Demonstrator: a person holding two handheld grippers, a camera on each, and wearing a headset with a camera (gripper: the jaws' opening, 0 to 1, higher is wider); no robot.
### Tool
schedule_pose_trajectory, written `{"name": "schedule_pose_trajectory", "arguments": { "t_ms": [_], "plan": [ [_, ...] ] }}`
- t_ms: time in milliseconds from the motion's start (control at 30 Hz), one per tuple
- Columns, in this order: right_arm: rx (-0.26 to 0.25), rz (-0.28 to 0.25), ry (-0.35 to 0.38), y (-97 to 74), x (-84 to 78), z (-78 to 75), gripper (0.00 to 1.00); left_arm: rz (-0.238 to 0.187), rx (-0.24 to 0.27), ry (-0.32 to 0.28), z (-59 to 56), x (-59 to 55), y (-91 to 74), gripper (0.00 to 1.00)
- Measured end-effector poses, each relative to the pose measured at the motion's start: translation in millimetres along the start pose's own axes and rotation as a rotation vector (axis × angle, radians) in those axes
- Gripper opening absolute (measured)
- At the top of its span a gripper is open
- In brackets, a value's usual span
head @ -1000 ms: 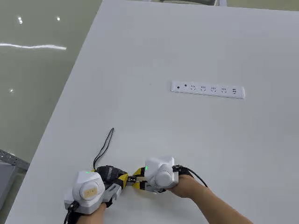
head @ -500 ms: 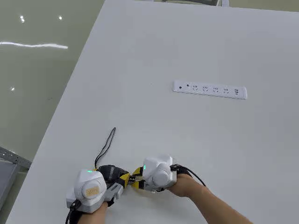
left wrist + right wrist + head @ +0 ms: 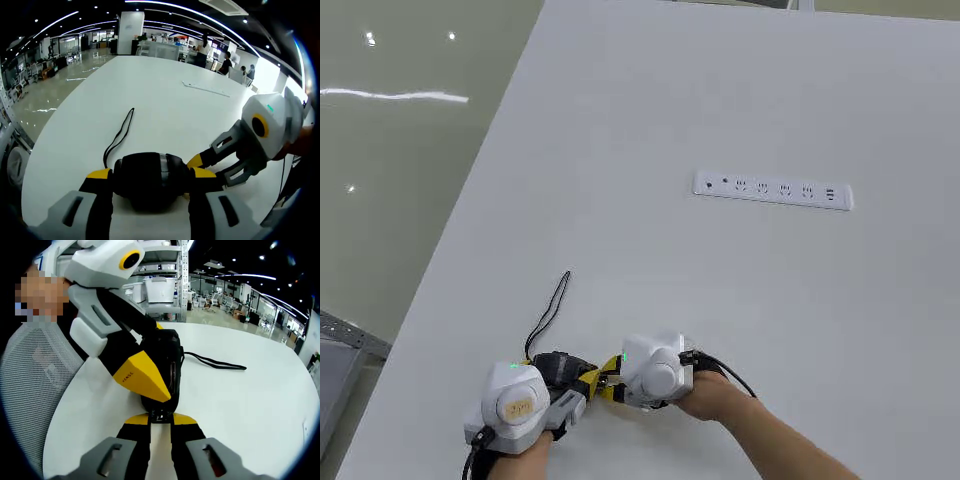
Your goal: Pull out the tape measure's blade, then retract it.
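Note:
A black tape measure (image 3: 150,176) with a silver band rests on the white table (image 3: 720,110), gripped across its case by my left gripper (image 3: 150,175), whose yellow-tipped jaws press both sides. In the head view the tape measure (image 3: 553,367) sits at the near left between my left gripper (image 3: 568,386) and my right gripper (image 3: 607,380). In the right gripper view my right gripper (image 3: 160,419) is shut on the blade's end tab (image 3: 160,415), right at the mouth of the tape measure (image 3: 167,360). Hardly any blade shows. The left gripper's yellow finger (image 3: 142,377) crosses the case.
The tape measure's black wrist strap (image 3: 548,312) trails away over the table from the case. A white power strip (image 3: 775,190) lies further off to the right. The table's left edge (image 3: 440,265) runs close beside the left gripper, with a glossy floor beyond.
The head camera has drifted slightly. My right gripper has edged a little closer to the tape measure; the left gripper still holds the case in the same place.

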State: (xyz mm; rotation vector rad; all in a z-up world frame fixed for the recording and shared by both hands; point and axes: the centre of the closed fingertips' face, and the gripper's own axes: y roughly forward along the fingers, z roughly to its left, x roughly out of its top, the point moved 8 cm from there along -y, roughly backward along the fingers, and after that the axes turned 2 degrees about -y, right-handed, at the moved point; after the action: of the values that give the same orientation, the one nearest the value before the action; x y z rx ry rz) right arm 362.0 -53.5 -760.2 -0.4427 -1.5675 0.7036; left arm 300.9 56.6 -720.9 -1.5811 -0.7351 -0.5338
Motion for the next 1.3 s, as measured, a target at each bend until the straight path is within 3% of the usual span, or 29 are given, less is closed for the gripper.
{"name": "schedule_pose_trajectory", "arguments": {
  "t_ms": [867, 1300],
  "plan": [
    [-0.024, -0.004, 0.058, 9.6, -7.2, -1.0, 0.15, 0.012, 0.001, -0.004, 0.4, 3.6, 1.5, 0.61],
    [-0.027, 0.002, 0.083, 2.6, -0.6, 2.1, 0.17, 0.023, 0.001, 0.030, -0.7, 6.3, 2.4, 0.61]
  ]
}}
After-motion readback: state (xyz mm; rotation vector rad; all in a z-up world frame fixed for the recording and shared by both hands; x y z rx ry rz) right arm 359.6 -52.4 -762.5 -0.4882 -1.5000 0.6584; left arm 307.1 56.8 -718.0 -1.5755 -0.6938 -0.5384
